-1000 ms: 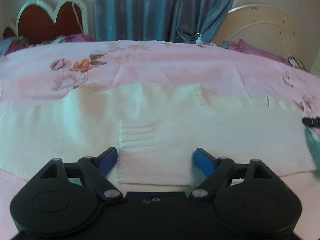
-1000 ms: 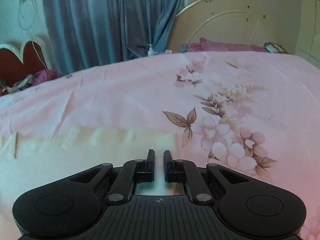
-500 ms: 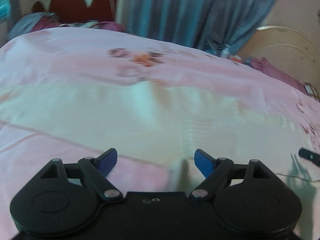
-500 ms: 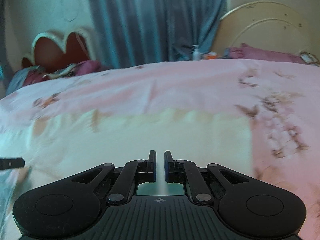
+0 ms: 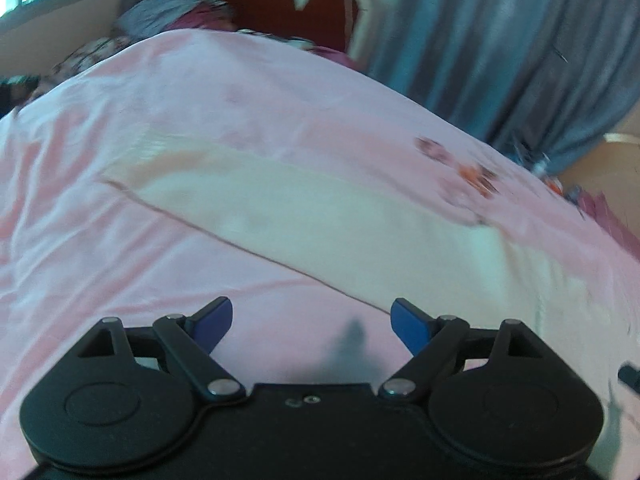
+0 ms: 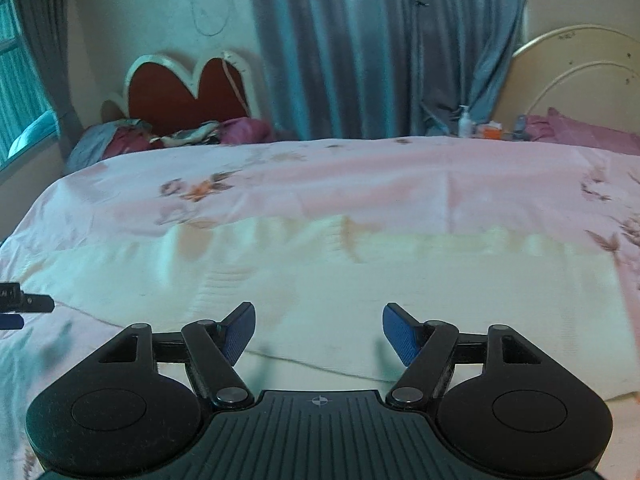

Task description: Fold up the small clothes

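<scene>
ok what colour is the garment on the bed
Cream garment, plain, on the pink floral bedsheet; clearest in the right wrist view.

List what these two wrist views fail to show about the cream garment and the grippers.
- Cream garment, left wrist view: motion blur hides its type and folds; its right end is cut by the frame edge.
- Cream garment, right wrist view: near edge hidden behind the right gripper.
- Left gripper: in the right wrist view only its tip shows, cut by the left edge.

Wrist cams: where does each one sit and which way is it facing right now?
Left wrist: on the left gripper, jaws open, tilted over pink bedsheet, cream garment ahead.
Right wrist: on the right gripper, jaws open, level over the garment, facing curtain.
Shared: garment, sheet, heart headboard.
</scene>
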{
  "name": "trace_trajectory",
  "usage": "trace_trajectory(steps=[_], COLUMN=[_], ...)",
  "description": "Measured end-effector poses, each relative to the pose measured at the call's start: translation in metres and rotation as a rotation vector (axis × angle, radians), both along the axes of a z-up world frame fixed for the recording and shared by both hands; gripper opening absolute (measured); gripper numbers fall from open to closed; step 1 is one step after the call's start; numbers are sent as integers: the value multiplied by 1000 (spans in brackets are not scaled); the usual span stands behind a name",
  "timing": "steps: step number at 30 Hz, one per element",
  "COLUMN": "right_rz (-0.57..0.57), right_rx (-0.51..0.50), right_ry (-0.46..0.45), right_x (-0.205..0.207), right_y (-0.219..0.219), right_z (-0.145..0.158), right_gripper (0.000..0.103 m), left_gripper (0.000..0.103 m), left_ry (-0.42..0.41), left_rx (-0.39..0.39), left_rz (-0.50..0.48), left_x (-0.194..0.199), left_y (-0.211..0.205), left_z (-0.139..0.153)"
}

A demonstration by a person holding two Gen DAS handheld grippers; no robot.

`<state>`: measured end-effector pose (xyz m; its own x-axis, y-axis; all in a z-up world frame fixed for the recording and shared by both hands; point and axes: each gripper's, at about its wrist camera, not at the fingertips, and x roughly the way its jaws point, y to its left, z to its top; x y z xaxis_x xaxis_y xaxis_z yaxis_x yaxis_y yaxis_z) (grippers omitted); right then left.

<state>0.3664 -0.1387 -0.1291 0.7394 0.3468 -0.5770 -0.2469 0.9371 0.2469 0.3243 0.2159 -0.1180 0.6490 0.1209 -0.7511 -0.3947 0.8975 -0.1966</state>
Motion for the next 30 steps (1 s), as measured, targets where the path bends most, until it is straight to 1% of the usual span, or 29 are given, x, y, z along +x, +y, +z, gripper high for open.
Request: trace_trajectory(steps=[2,4,6,8,10,12,14,15,16,17,18,19,21,22,23,24,25,26,27,28,29,30], right_rz=[19,33,38,40,40,37,31,27,20,16,11,2,-6,-8,-3,17,22,26,22,12,-6,-11], right_rx=[5,10,9,16,12,9,9,6,5,4,1,-4,-21,-41,-59,-72,-77,-74,-48,4,28,-2], right_ry=[7,9,7,12,11,13,18,19,19,19,17,14,17,31,61,112,82,91,99,98,88,89], right_x=[2,5,8,12,15,20,23,25,28,29,30,32,34,37,40,46,44,46,47,47,46,46], right_y=[15,28,37,46,52,57,58,60,61,60,60,61,62,64,66,68,68,67,64,57,52,53], right_z=[-1,-2,-2,-3,-4,-6,-6,-7,-8,-9,-9,-10,-15,-19,-26,-35,-37,-36,-34,-31,-29,-30], right_gripper=[70,70,70,70,70,70,70,70,70,70,69,69,69,69,69,70,70,70,70,70,70,70], left_gripper=[84,80,79,75,72,71,68,63,54,47,32,18,11,6,4,3,3,3,3,3,3,3], left_ry=[-7,-15,-27,-39,-69,-101,-132,-145,-155,-163,-184,-193,-209,-219,-225,-231,-245,-266,-285,-309,-330,-350], left_rx=[-32,-73,-97,-130,-178,-199,-209,-204,-193,-181,-183,-201,-207,-205,-203,-202,-199,-197,-194,-180,-171,-162], left_rz=[38,78,121,167,198,209,222,227,229,234,239,259,285,283,279,273,263,244,221,182,142,93], left_x=[0,2,5,6,8,13,18,21,25,28,30,31,30,30,31,30,30,29,28,29,29,31], left_y=[19,41,61,80,97,105,110,111,111,112,114,119,124,124,123,121,118,113,108,98,89,76], left_z=[-3,-7,-11,-17,-24,-26,-29,-30,-31,-32,-34,-38,-40,-40,-38,-35,-30,-23,-17,-6,3,13])
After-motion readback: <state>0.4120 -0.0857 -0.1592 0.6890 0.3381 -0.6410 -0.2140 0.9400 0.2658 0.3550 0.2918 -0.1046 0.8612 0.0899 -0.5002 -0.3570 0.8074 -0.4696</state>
